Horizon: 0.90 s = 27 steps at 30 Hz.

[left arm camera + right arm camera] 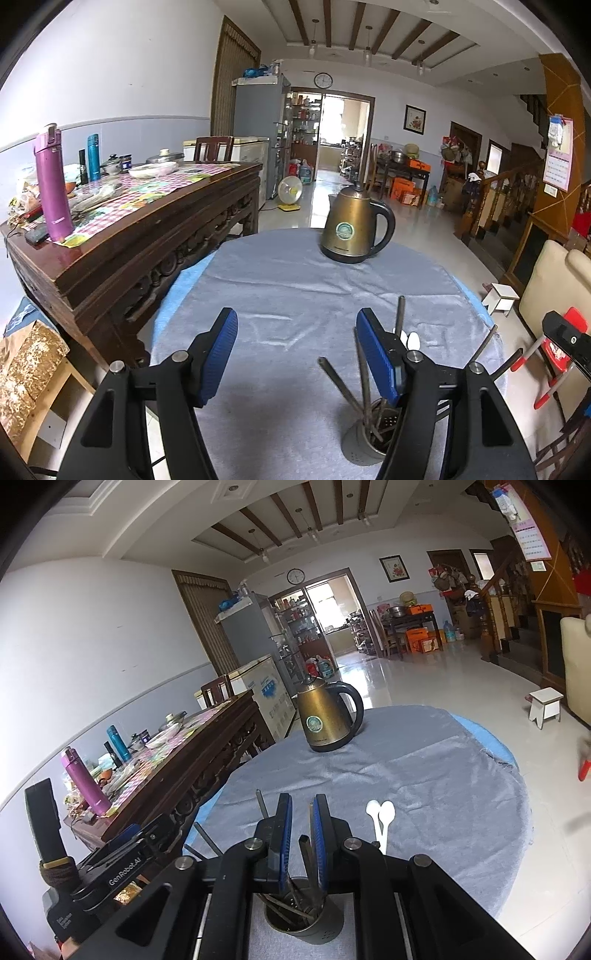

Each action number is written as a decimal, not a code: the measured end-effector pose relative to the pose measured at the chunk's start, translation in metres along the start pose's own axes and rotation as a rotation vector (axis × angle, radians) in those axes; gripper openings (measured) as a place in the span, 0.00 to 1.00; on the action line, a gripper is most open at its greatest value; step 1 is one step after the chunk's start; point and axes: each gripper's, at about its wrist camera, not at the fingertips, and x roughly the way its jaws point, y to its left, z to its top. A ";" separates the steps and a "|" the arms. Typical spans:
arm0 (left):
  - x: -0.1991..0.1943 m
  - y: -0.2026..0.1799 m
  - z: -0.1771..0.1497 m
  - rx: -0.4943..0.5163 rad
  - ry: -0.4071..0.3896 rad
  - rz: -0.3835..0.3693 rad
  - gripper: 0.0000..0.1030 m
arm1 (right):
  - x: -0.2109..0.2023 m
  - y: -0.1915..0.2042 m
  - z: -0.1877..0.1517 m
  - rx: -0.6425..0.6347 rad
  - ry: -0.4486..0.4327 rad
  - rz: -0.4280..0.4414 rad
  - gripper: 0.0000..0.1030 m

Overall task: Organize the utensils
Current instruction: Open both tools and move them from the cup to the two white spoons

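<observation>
Right gripper point(301, 814): I see its blue pads nearly closed, clenched on a dark chopstick point(307, 853) that stands between them, directly over the holder.
Left gripper point(297, 328): I have it released, pads spread wide with nothing between them, just left of the holder.
Holder point(308, 923): a grey perforated cup standing upright on the cloth at the near edge, below the right gripper.
Chopsticks point(364, 384): several dark sticks lean in the holder, fanning out at different angles.
Spoons point(380, 812): two white ones, their bowls side by side, just right of the right gripper; I cannot tell whether their handles sit in the holder.
Cloth point(424, 775): grey, covering the round table.
Kettle point(352, 225): brass-coloured with a black handle, upright at the far side of the cloth, well apart from the holder.
Sideboard point(140, 221): dark wood, left of the table, carrying a purple flask point(53, 184) and dishes.
</observation>
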 end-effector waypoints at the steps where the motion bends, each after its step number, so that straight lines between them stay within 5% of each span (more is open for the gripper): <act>1: -0.003 0.004 0.002 -0.002 0.000 0.004 0.66 | -0.002 0.000 0.001 0.002 0.000 -0.002 0.13; 7: -0.020 0.029 0.011 -0.006 -0.008 0.049 0.67 | -0.024 -0.002 0.011 0.015 -0.035 -0.020 0.14; 9: -0.024 0.039 0.013 -0.025 -0.009 0.057 0.68 | -0.035 -0.005 0.014 0.024 -0.057 -0.039 0.25; 11: -0.026 0.050 0.013 -0.030 -0.007 0.061 0.69 | -0.047 -0.009 0.016 0.029 -0.087 -0.057 0.52; 12: -0.026 0.055 0.013 -0.028 -0.007 0.072 0.69 | -0.051 -0.009 0.017 0.025 -0.103 -0.066 0.54; 18: -0.003 0.091 0.007 -0.034 0.051 0.136 0.70 | -0.058 -0.040 0.015 0.065 -0.117 -0.154 0.55; 27: 0.056 0.130 -0.021 -0.050 0.222 0.182 0.69 | -0.036 -0.111 0.000 0.180 -0.018 -0.288 0.55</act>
